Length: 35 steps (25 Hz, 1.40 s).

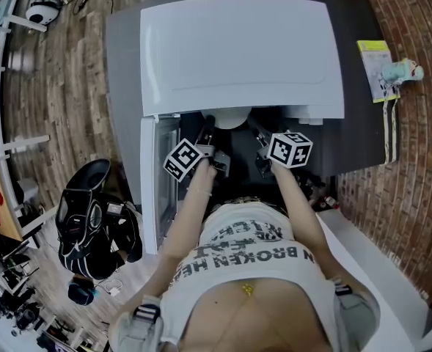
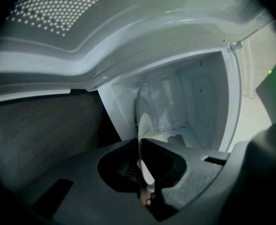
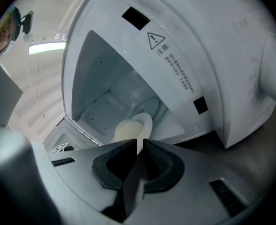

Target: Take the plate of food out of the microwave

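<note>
plate (image 1: pixel 230 118) with pale food (image 3: pixel 124 130): at the mouth of the white microwave (image 1: pixel 238 50) on the dark desk (image 1: pixel 362 123), half hidden under its top edge, door (image 1: pixel 151 196) open at left; rim pinched on one side by left tongs (image 1: pixel 207 129) and on the other by right tongs (image 1: pixel 260 133), both narrowed right down onto the thin edge. judged about halfway: door open and plate gripped, not yet clear of the cavity or set down. round, so no true long axis; held roughly level, food side up, line between the two grips running side to side across the opening.
</note>
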Tool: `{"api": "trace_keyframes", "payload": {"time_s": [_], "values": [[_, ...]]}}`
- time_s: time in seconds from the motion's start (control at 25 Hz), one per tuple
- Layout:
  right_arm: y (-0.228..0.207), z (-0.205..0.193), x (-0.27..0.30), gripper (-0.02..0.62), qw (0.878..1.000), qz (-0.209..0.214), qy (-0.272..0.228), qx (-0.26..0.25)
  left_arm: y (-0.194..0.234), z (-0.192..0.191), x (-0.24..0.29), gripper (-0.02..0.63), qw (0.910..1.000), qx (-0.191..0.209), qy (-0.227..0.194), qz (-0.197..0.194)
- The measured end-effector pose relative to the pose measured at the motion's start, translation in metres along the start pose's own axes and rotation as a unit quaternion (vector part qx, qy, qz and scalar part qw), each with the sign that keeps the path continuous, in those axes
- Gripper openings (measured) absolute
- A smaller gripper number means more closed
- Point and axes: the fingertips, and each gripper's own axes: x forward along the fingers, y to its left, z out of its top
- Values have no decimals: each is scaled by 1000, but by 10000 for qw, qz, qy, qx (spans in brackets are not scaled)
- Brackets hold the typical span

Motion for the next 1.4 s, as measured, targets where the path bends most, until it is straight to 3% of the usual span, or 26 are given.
{"api": "trace_keyframes", "payload": {"time_s": [0.16,0.44,0.76,1.04,1.4], "values": [[0,-4,3,85,9996,91,77,242,1,-3,-4,28,10000,-29,24,10],[-9,-7,14,135,9954,262,86,921,4,-4,-8,28,9999,-88,44,25],[-10,-7,26,135,9921,412,142,1176,3,-4,-9,28,9999,-86,78,16],[-12,-6,28,57,9875,503,126,1486,5,-7,-7,28,9999,-48,111,5],[-12,-7,23,49,9875,456,76,1507,3,-11,-10,28,9999,83,121,-37]]}}
